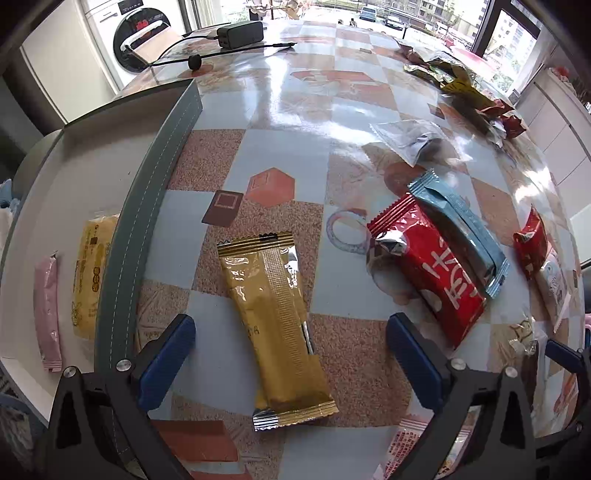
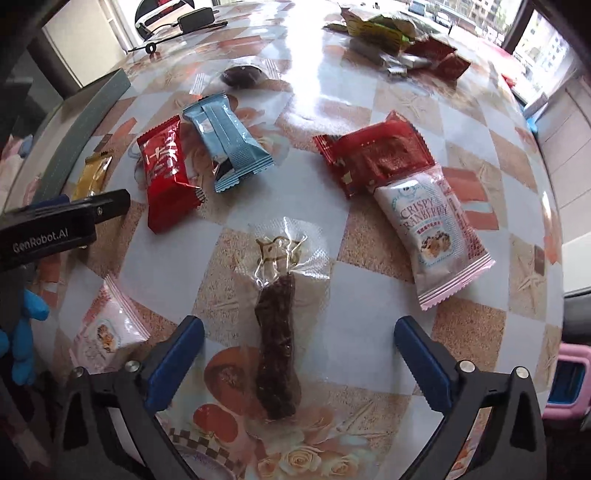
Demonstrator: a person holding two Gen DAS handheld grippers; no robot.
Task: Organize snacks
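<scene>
In the left wrist view, the left gripper (image 1: 290,365) hangs low over the table (image 1: 288,110) with its jaws spread wide and nothing between the pads but the gold snack bar (image 1: 275,328). That bar lies flat in the lower middle of the frame, its long axis running from upper left to lower right, crimped silver end toward the bottom edge. Neither blue pad touches it; bare cloth shows on both sides.

Along the left of the frame runs the grey wall of the storage box (image 1: 147,236), just beside the left pad. Inside it lie a yellow packet (image 1: 90,273) and a pink stick packet (image 1: 48,310), both lengthwise along the wall. To the right, the red packet (image 1: 428,273) sits with the blue packet (image 1: 458,236) overlapping its upper edge. The upper middle of the table is free up to the black charger (image 1: 240,33).

In the right wrist view, the right gripper (image 2: 299,365) also stands wide apart, holding nothing. The dark jerky stick in clear wrap (image 2: 277,332) lies between the pads, near vertical in the frame, sealed clear end pointing up. The cranberry packet (image 2: 436,236) lies at middle right, tilted, its upper end under a dark red packet (image 2: 373,155). A pink-white packet (image 2: 107,328) sits near the left pad.
</scene>
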